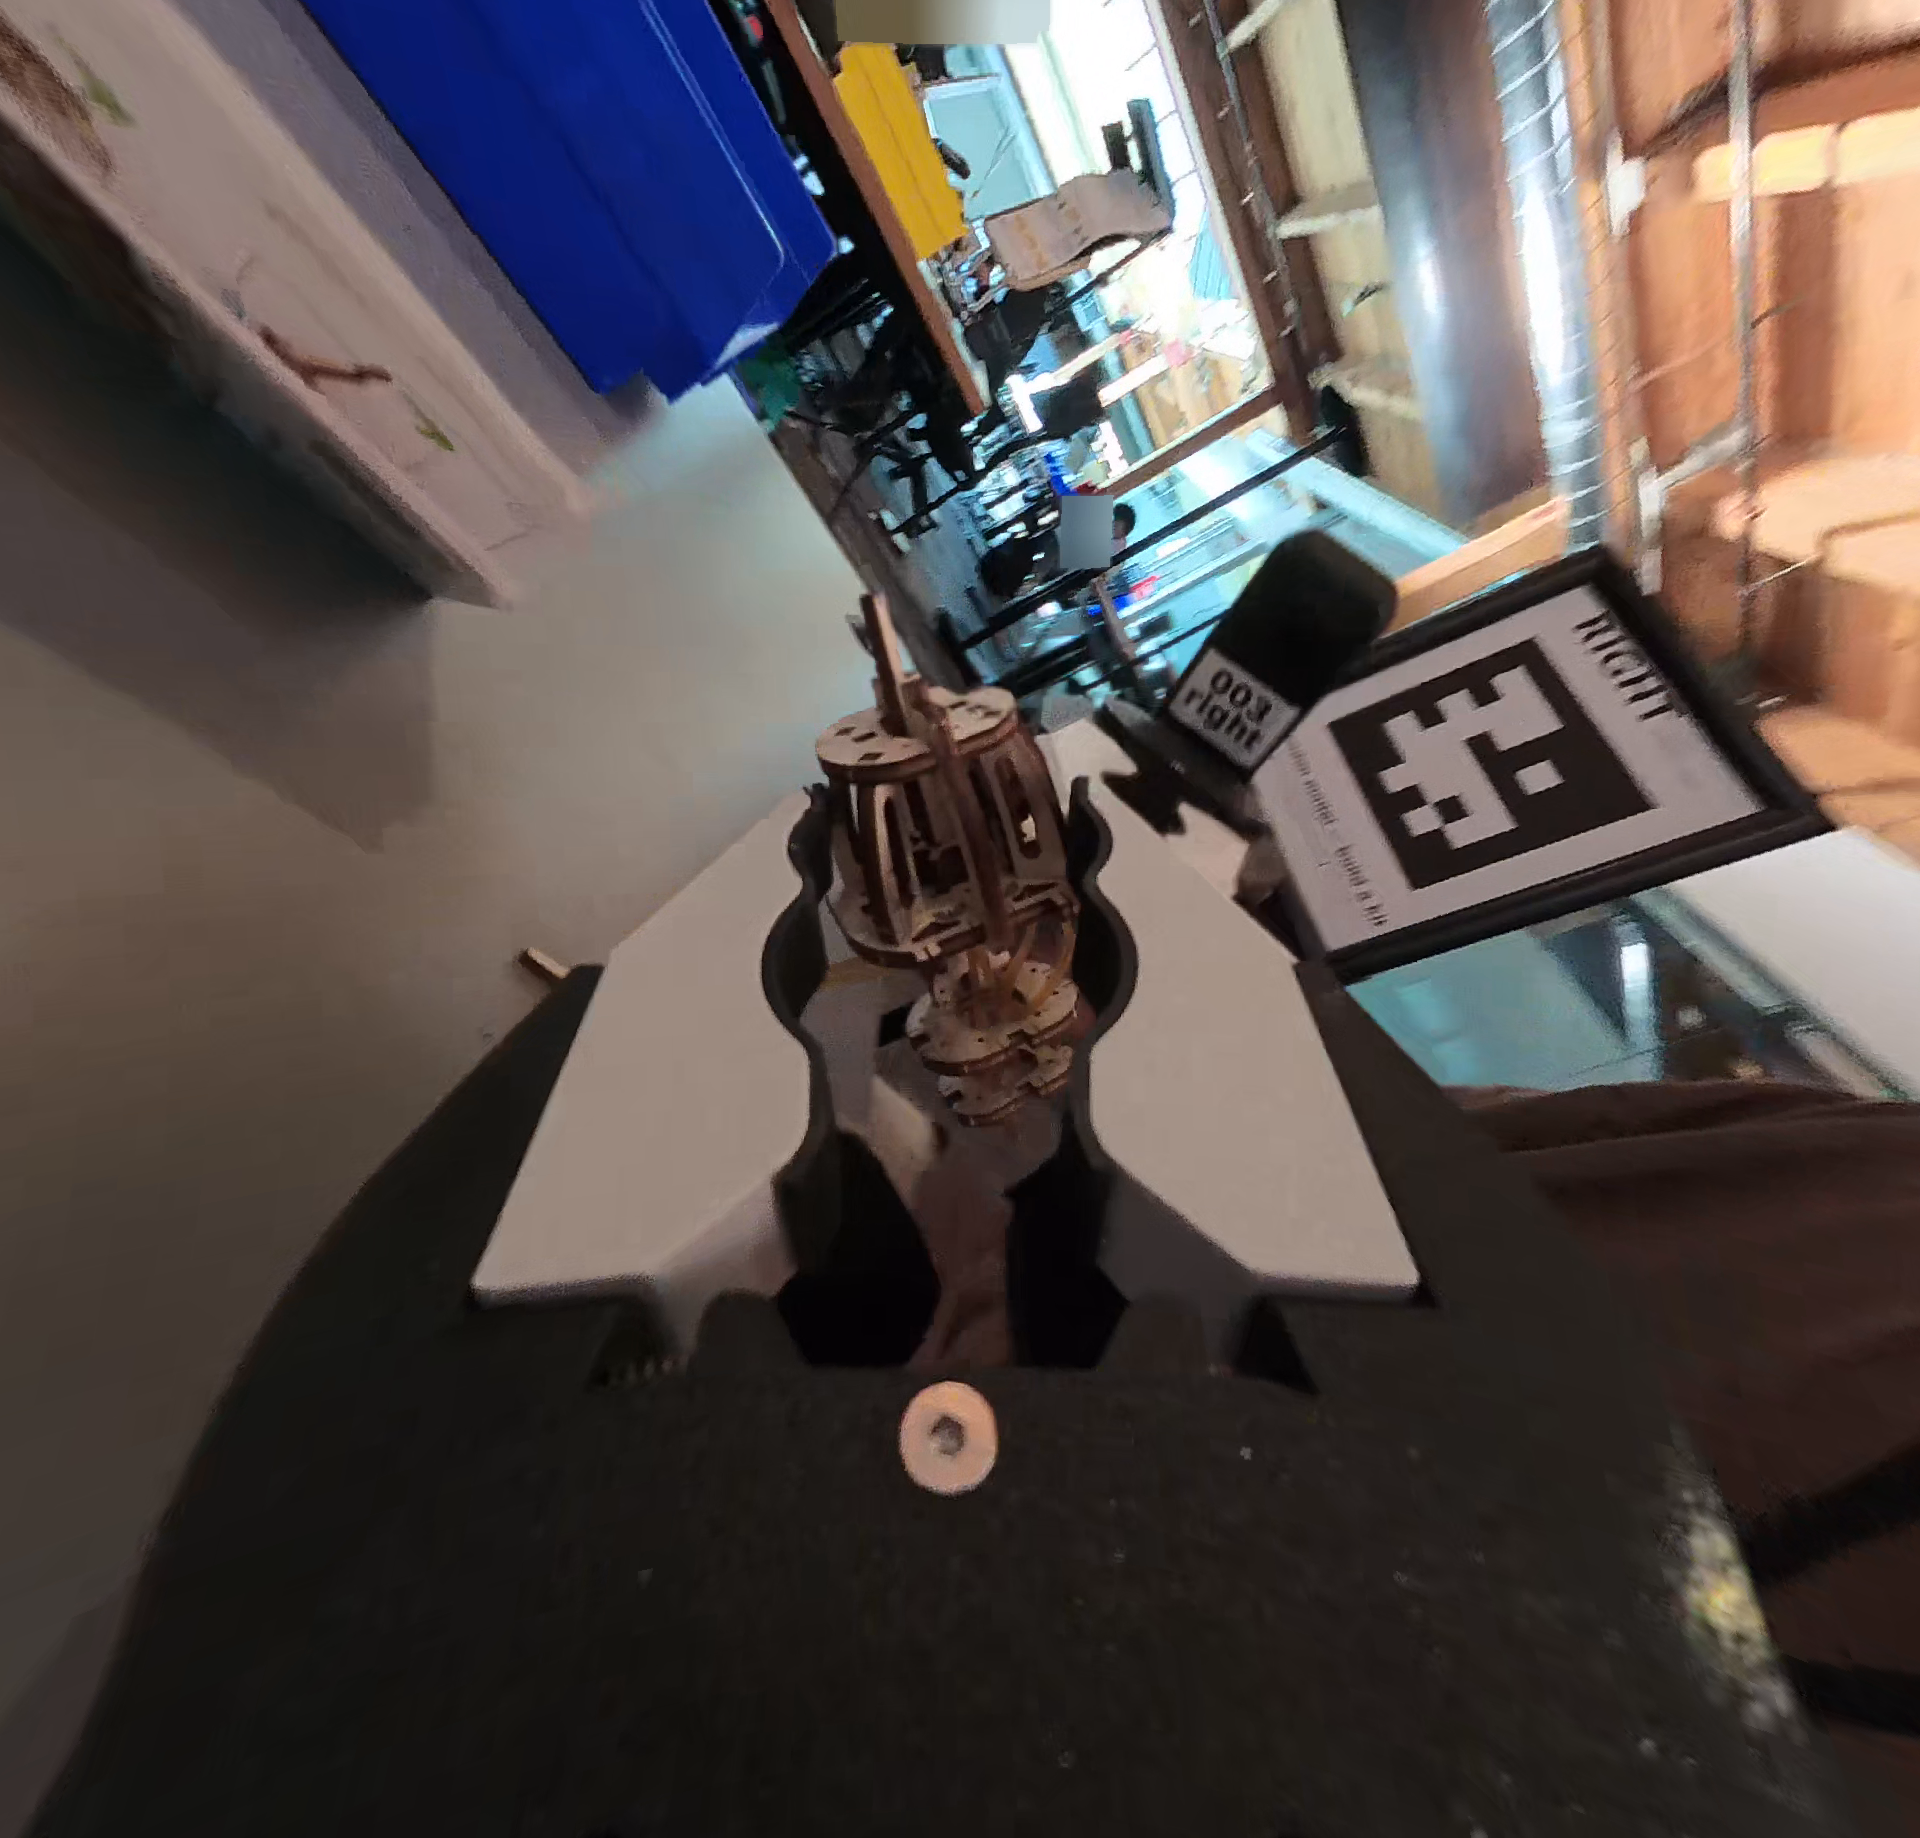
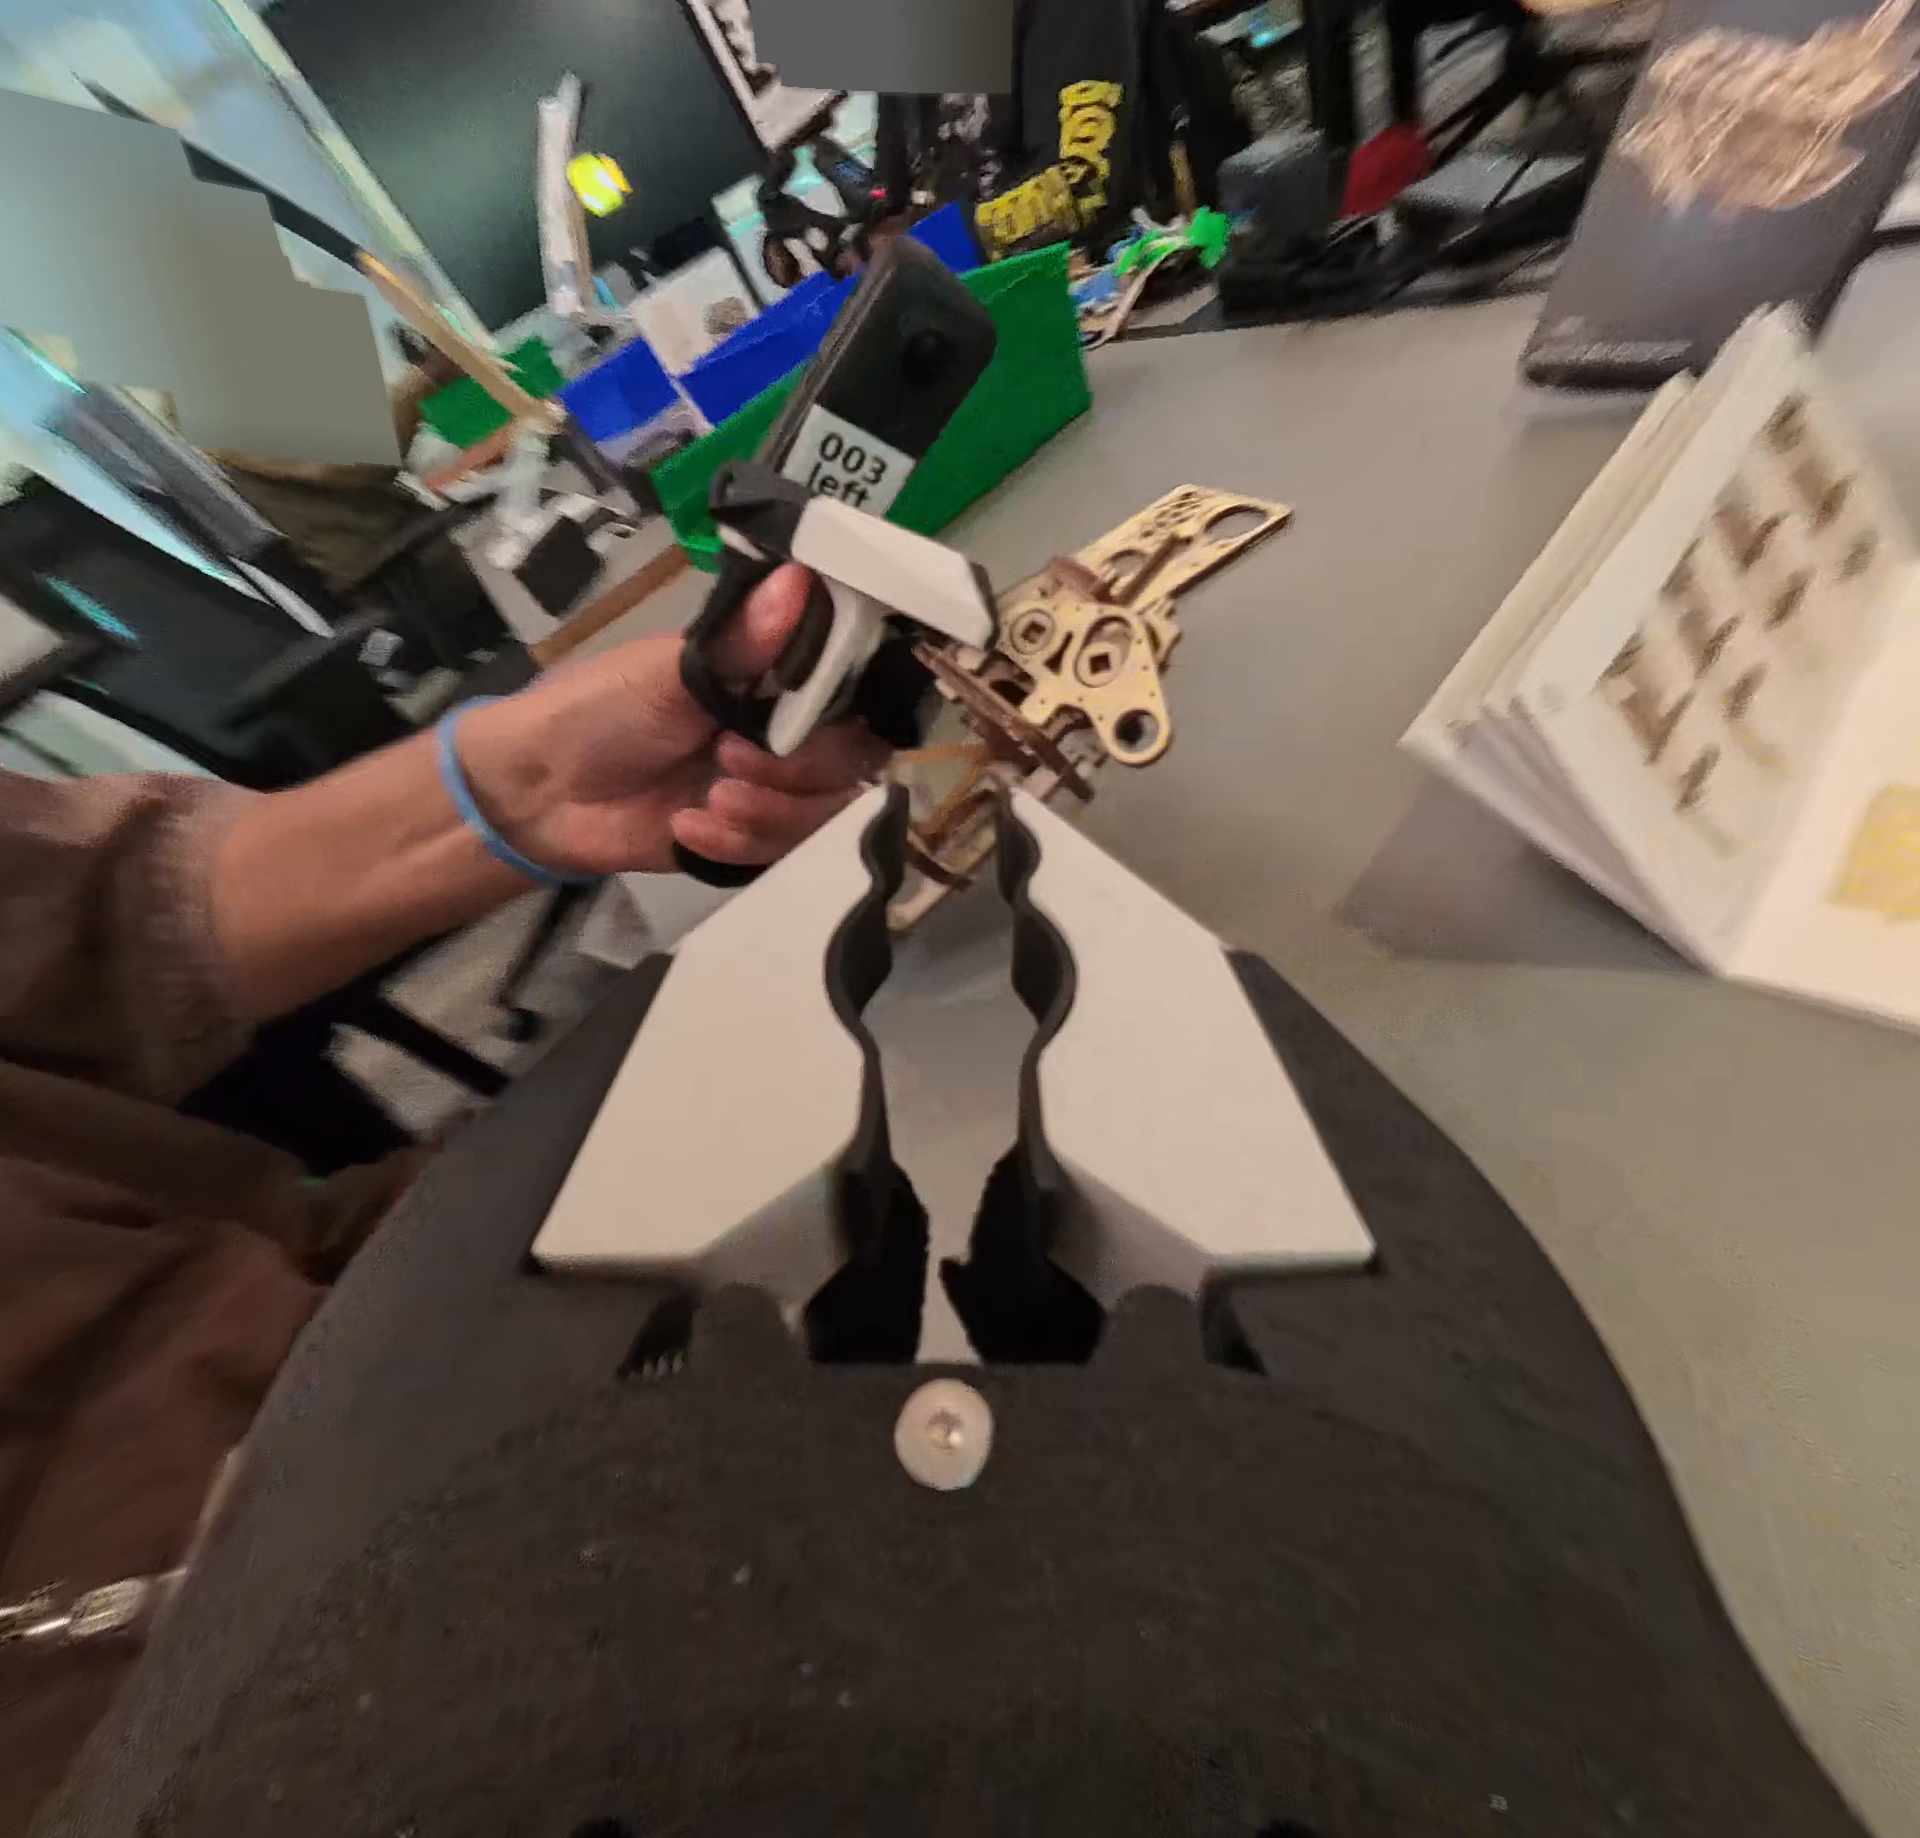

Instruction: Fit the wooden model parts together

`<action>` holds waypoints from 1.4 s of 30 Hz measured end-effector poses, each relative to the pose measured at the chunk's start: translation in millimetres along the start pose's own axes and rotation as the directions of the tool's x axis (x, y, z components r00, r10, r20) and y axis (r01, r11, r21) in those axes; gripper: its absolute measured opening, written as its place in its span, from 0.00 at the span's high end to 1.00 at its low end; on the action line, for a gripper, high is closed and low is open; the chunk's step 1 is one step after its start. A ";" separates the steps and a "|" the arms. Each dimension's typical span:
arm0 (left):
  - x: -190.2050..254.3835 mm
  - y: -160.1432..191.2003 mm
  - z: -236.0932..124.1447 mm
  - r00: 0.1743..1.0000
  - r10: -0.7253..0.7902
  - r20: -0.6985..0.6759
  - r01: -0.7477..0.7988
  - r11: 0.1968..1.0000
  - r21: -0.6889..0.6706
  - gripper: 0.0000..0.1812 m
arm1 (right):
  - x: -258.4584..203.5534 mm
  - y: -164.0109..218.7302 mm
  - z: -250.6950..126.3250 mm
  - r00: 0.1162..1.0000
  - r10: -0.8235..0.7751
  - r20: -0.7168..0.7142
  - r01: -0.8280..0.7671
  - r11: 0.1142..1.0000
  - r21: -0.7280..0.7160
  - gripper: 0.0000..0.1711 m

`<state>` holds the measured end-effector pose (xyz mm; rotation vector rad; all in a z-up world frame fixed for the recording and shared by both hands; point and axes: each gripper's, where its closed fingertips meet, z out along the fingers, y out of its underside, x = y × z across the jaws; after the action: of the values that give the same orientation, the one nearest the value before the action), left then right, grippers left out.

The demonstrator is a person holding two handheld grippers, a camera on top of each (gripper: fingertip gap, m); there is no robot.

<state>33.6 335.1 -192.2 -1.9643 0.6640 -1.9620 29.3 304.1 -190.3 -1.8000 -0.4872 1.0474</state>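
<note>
The wooden model [image 1: 935, 853], a small laser-cut assembly with round plates, gears and rubber bands, sits between the fingers of my left gripper [image 1: 951, 812], which is shut on it and holds it in the air. In the right wrist view a hand holds the left gripper [image 2: 956, 625] with the model [image 2: 1081, 666] sticking out of it. My right gripper [image 2: 951, 817] has its jaws nearly closed around the model's lower end, where the rubber bands are. The right gripper [image 1: 1153, 780] shows close beside the model in the left wrist view.
A flat wooden parts sheet [image 2: 1205, 531] lies on the grey table [image 2: 1455, 1113] behind the model. An open booklet [image 2: 1714, 645] lies at the right and a green bin [image 2: 997, 375] stands behind. Blue bins [image 1: 540, 126] and a framed marker board [image 1: 1507, 760] show in the left wrist view. My left and right fingertips are right by each other.
</note>
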 end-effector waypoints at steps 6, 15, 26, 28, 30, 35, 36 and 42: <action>6.5 -5.4 2.4 0.934 0.305 0.184 -0.306 0.952 -0.025 0.76 | 9.2 -2.2 -2.3 0.962 0.272 0.034 -0.273 0.962 0.028 0.90; 7.7 -7.7 3.4 0.849 0.436 0.299 -0.438 0.897 -0.064 0.76 | 9.9 1.0 5.9 0.941 0.337 0.022 -0.337 0.941 0.029 0.91; 13.1 -11.8 4.0 0.760 0.536 0.368 -0.545 0.834 -0.088 0.76 | 12.6 -0.1 7.8 0.960 0.278 -0.046 -0.276 0.960 0.036 0.99; 14.7 -12.1 4.3 0.728 0.569 0.383 -0.578 0.810 -0.105 0.76 | 12.0 -2.2 5.9 0.961 0.272 -0.051 -0.269 0.962 0.054 0.97; 15.7 -10.8 5.8 0.715 0.584 0.385 -0.590 0.799 -0.117 0.76 | 10.5 -6.1 3.7 0.960 0.276 -0.038 -0.273 0.959 0.077 0.94; 14.5 -10.7 6.6 0.714 0.582 0.390 -0.589 0.800 -0.115 0.76 | 9.1 -6.5 1.8 0.963 0.268 -0.036 -0.265 0.962 0.074 0.90; 14.1 -11.4 5.9 0.708 0.584 0.396 -0.592 0.797 -0.116 0.76 | 9.6 -6.3 1.0 0.961 0.273 -0.041 -0.270 0.960 0.075 0.90; 13.2 -14.0 4.0 0.694 0.587 0.416 -0.602 0.791 -0.112 0.76 | 11.1 -1.4 1.5 0.953 0.295 -0.076 -0.290 0.955 0.063 0.85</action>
<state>38.8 339.8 -173.8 -1.7597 0.9784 -1.0895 34.3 313.4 -194.2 -1.9000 -0.1411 1.1661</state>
